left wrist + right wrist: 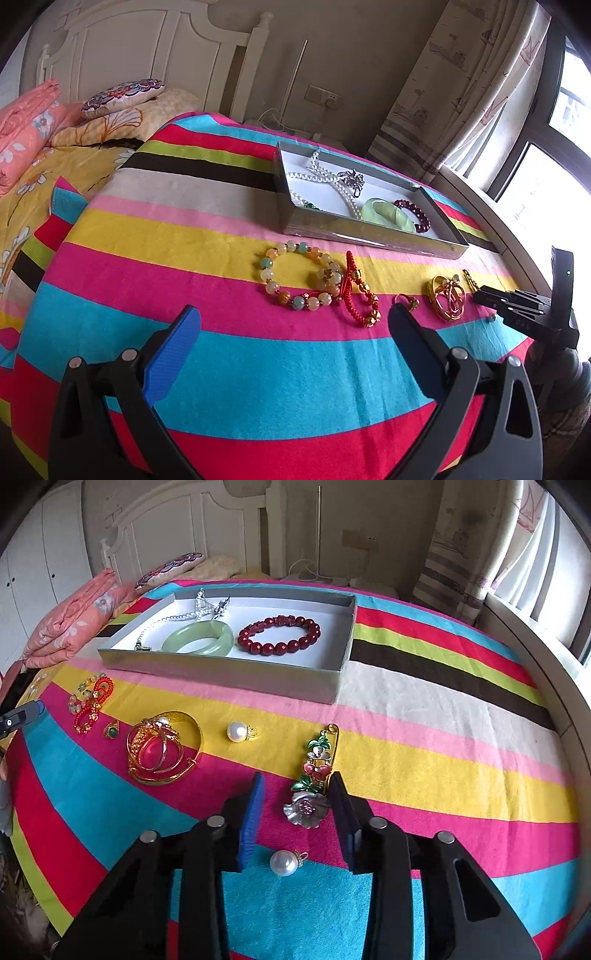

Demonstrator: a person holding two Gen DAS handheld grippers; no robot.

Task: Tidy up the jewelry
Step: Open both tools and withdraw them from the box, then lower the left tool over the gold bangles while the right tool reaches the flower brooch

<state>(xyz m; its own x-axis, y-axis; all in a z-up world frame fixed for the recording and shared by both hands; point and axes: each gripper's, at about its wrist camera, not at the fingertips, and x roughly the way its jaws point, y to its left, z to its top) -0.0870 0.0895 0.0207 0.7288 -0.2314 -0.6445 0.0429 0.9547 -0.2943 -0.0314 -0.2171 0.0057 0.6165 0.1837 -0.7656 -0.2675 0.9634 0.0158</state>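
A grey box (258, 679) (332, 230) holds a green jade bangle (199, 638) (389, 214), a dark red bead bracelet (280, 635) (415, 216) and a pearl necklace (332, 177). On the striped cloth lie a flower brooch (314, 779), two pearl earrings (238, 732) (284, 863), gold bangles (162, 749) (445, 297), a green ring (112, 730) (406, 301), a red cord bracelet (360, 291) and a pastel bead bracelet (299, 275). My right gripper (297, 794) is open around the brooch's lower end, with the near pearl between its fingers. My left gripper (293, 328) is open and empty, just short of the bracelets.
The striped cloth (221, 369) covers a bed. Pillows (122, 96) and a folded pink quilt (26, 129) lie at the far left by the headboard. A curtain (461, 85) and window are on the right. The right gripper shows at the left view's right edge (517, 306).
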